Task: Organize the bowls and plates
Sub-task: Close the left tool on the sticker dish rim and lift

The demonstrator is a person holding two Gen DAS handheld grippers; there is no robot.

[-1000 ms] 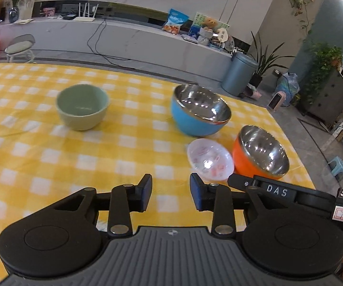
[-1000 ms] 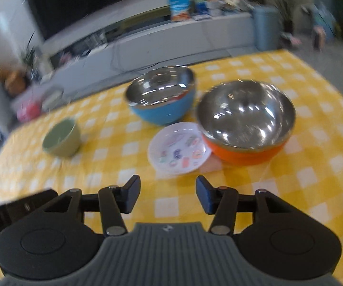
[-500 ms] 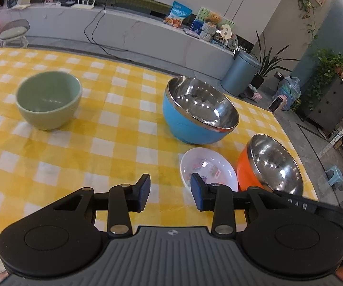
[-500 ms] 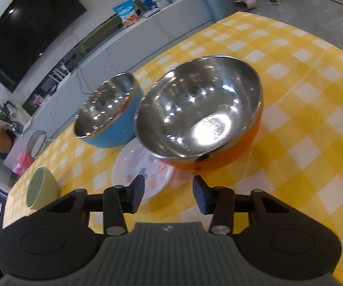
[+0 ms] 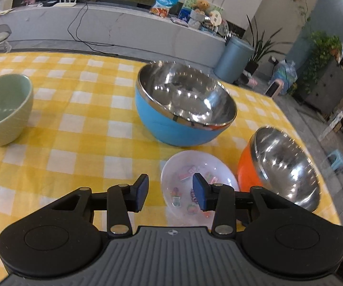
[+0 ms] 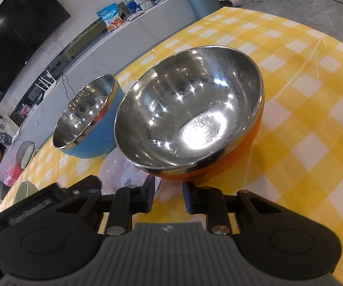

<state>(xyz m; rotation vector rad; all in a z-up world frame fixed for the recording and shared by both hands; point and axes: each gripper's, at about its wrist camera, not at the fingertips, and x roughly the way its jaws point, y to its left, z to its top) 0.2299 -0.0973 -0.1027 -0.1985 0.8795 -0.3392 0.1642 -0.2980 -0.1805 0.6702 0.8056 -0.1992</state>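
Note:
On the yellow checked tablecloth (image 5: 81, 143) stand a green bowl (image 5: 2, 112) at the left, a blue steel-lined bowl (image 5: 183, 104) in the middle, an orange steel-lined bowl (image 5: 283, 166) at the right and a small white patterned plate (image 5: 195, 186) in front. My left gripper (image 5: 170, 195) is open, its right finger over the plate's near part. My right gripper (image 6: 168, 196) is open and close to the near rim of the orange bowl (image 6: 190, 124). The blue bowl (image 6: 88, 119) and the plate (image 6: 119, 171) lie to its left, and the green bowl (image 6: 25, 190) shows at the left edge.
The table's right edge (image 5: 314, 166) runs close behind the orange bowl. Beyond the table are a white media shelf (image 5: 100, 28), a grey bin (image 5: 233, 59) and potted plants. The left gripper's body (image 6: 52, 197) shows at the lower left of the right wrist view.
Both grippers moved forward and lower. The left gripper closed in on the plate. The right gripper came up to the orange bowl's near rim. The bowls and plate stayed put.

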